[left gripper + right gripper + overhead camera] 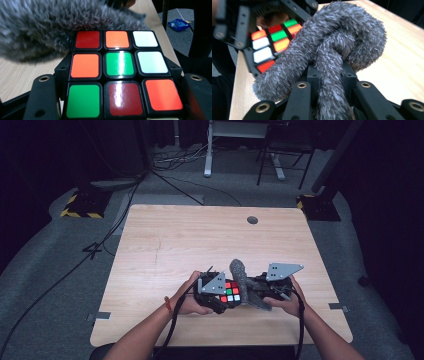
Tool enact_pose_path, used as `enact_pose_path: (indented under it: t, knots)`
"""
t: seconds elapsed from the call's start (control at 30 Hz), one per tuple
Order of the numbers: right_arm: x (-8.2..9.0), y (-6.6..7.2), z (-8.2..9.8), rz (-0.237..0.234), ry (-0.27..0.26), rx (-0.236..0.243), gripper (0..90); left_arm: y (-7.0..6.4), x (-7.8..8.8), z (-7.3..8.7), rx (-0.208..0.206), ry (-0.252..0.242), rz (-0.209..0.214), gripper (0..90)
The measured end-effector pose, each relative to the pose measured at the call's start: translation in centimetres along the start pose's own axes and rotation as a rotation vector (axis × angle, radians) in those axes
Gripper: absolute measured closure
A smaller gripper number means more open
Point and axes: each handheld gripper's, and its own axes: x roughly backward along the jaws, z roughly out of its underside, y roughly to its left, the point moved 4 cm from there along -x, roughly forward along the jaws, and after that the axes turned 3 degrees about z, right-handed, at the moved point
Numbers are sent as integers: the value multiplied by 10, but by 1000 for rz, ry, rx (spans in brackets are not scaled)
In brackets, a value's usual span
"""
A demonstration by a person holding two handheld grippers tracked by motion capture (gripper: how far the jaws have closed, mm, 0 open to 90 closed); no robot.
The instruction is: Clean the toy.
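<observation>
I am looking down on a pale wooden tabletop [200, 235], bare except for a small dark round fitting [252, 220] toward its far right corner; all the work sits close to the near edge, about midway along it. The left gripper [220, 295] and right gripper [260, 292] meet there, nose to nose, each in one of the person's hands. Between them is the grey furry strip [241, 277], a long plush length looped over itself; one end stands up above the grippers and the rest drapes across the right one. In the right gripper view its jaws are closed down on a strand of that strip [329, 100], which runs straight between them. The smallest item is the puzzle cube [230, 291], clamped between the left gripper's jaws, which stand only cube-wide and press its two sides; its scrambled face of red, orange, green and white tiles [120, 72] looks up, and the fur brushes its far edge. My concerns: the strip is soft and compressible, so a pull could let it slide out of the right jaws; the loop lies against the cube, so any tug may drag or twist the cube in its grip; and with everything this near the front edge, a dropped cube could roll off.
</observation>
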Motion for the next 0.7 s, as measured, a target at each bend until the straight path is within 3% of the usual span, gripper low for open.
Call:
enact_pose_path:
  t: [0.3,0.5,0.7]
  knots:
    - [-11,1,9,-2,59,-1,752,6,18,-8,28,-90,-31,334]
    - [-17,6,12,-26,84,6,751,10,24,-9,23,-100,-47,335]
    - [-14,11,10,-48,73,16,751,17,26,-4,56,-100,-55,335]
